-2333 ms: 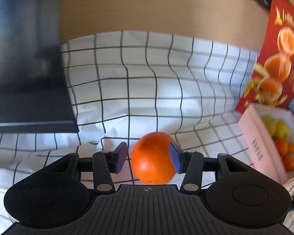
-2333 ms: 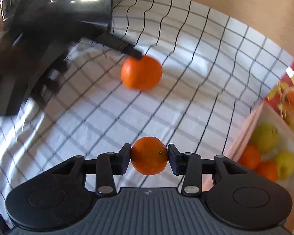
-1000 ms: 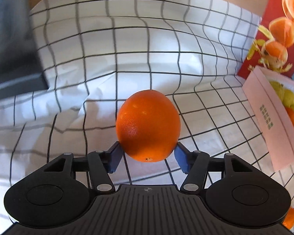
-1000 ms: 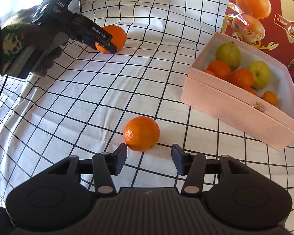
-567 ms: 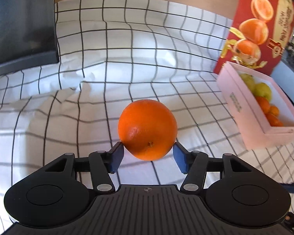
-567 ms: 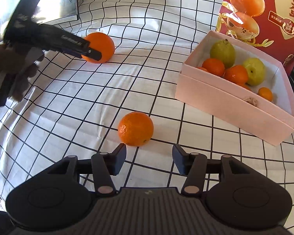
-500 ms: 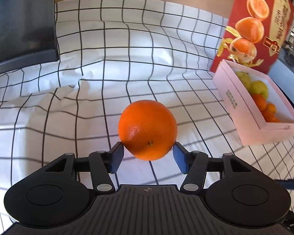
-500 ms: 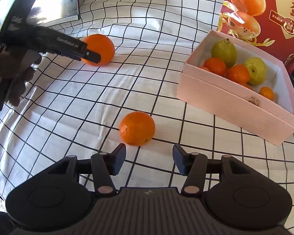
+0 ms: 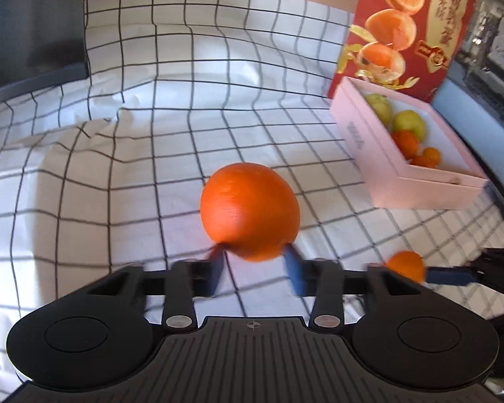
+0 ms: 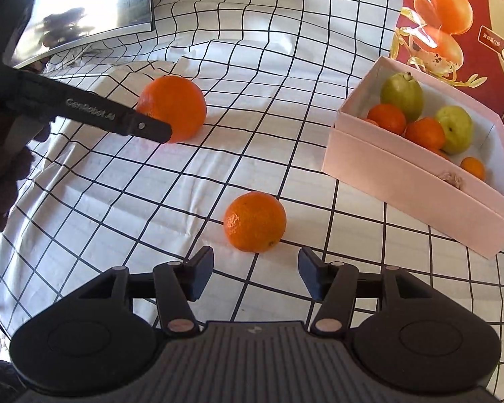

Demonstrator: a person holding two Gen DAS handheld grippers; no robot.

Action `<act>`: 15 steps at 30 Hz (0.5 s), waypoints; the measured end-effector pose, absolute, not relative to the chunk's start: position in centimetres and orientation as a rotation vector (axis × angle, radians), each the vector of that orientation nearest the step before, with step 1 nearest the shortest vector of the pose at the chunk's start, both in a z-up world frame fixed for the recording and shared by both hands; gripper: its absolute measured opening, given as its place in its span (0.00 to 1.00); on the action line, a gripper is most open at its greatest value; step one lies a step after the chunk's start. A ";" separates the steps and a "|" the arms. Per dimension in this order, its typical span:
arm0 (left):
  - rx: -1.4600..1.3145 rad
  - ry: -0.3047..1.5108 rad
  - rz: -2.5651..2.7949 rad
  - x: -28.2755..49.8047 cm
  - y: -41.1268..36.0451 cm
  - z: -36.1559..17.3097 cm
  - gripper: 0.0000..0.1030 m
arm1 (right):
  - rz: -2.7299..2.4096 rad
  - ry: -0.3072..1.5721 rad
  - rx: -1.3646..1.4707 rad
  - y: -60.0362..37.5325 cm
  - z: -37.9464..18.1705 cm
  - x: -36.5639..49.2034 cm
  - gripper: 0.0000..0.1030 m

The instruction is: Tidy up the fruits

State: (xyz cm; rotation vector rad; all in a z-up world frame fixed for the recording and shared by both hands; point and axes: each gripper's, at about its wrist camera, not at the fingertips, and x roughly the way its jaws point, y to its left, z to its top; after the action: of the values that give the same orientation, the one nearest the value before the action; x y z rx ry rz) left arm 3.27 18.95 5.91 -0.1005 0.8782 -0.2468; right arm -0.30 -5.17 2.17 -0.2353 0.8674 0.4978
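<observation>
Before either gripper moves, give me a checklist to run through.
1. Left gripper holds big orange: not ok; jaws nearly together, orange beyond the tips.
2. Big orange resting on cloth: cannot tell; blurred.
3. Right gripper open: ok; jaws have just been opening, nothing between them.
4. Small orange lined up with right gripper: ok; just ahead of the tips.
5. Box has room: ok; bare floor shows.

Creased checked cloth (image 10: 124, 201), matt pink cardboard box (image 10: 403, 181), dimpled glossy orange (image 10: 255, 221)
</observation>
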 end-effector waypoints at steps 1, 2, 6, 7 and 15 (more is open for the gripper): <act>-0.119 0.870 -0.261 2.7 19.0 6.3 0.21 | 0.497 0.868 -0.235 -5.2 2.2 -0.3 0.54; -0.126 0.856 -0.264 2.1 19.0 6.7 0.21 | 0.496 0.868 -0.234 -5.2 2.1 -0.3 0.54; -0.118 0.767 -0.219 0.4 19.4 8.8 0.22 | 0.491 0.865 -0.221 -5.5 2.1 -0.4 0.55; -0.124 0.755 -0.211 0.5 19.4 9.3 0.23 | 0.490 0.866 -0.215 -5.5 2.1 -0.4 0.56; -0.014 0.761 -0.137 3.8 15.3 8.8 0.26 | 0.492 0.881 -0.215 -4.8 1.5 -0.1 0.57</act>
State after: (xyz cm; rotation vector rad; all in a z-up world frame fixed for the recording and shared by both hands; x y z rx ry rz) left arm 3.79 15.31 8.77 -0.0144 0.7614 -0.1368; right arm -0.07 -4.83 1.45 -0.2148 0.8808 0.4921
